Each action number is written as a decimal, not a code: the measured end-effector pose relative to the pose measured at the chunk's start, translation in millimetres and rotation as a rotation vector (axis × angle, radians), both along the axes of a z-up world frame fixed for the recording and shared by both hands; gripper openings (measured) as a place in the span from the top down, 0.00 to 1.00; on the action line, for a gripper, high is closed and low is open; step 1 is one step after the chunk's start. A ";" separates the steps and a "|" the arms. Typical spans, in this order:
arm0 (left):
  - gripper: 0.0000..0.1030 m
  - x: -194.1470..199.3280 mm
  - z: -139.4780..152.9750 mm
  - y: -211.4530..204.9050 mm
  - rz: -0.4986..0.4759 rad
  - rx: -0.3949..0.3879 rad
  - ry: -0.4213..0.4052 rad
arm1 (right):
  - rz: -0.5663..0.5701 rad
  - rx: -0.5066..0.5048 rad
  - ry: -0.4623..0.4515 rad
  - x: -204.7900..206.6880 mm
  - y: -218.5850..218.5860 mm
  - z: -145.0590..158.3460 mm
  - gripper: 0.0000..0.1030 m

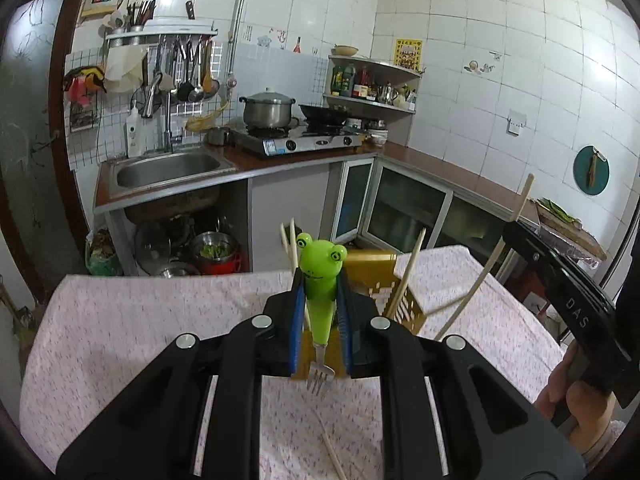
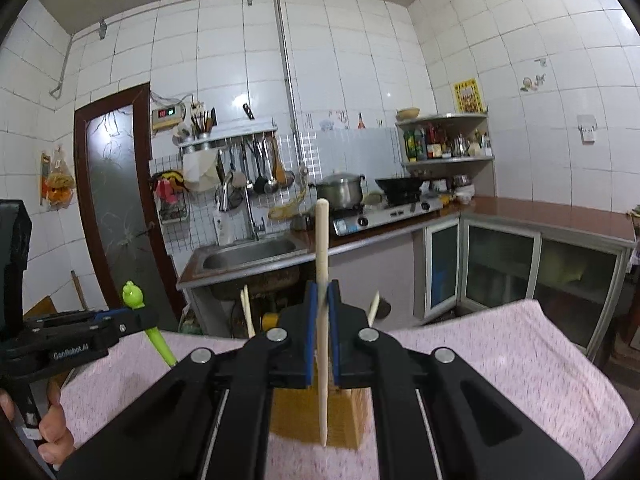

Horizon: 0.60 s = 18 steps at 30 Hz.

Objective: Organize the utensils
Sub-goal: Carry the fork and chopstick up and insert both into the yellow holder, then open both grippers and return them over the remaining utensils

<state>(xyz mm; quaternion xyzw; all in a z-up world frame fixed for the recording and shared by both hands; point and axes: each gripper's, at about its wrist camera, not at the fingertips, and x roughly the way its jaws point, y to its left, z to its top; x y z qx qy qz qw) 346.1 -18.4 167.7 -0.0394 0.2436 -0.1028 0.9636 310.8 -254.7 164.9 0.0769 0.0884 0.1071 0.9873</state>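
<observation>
Left gripper clamped on frog fork, right gripper pinching chopstick: likely slipping or missing yellow holder, jostling standing chopsticks.

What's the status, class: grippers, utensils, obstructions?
Left gripper shut on frog-handled fork, tines down. Right gripper shut on chopstick, upright. Yellow holder behind, chopsticks inside. Nothing blocking.
</observation>
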 end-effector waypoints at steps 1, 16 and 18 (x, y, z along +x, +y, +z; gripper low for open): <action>0.86 3.6 5.9 -1.4 0.004 0.005 -0.011 | -0.004 -0.001 -0.010 3.6 0.7 6.3 0.94; 0.86 69.5 -17.2 -15.1 0.022 0.012 -0.053 | -0.027 -0.056 -0.002 61.8 9.8 -9.9 0.94; 0.86 78.4 -31.3 -13.6 0.015 0.003 -0.019 | -0.021 -0.064 0.017 67.0 11.1 -20.9 0.94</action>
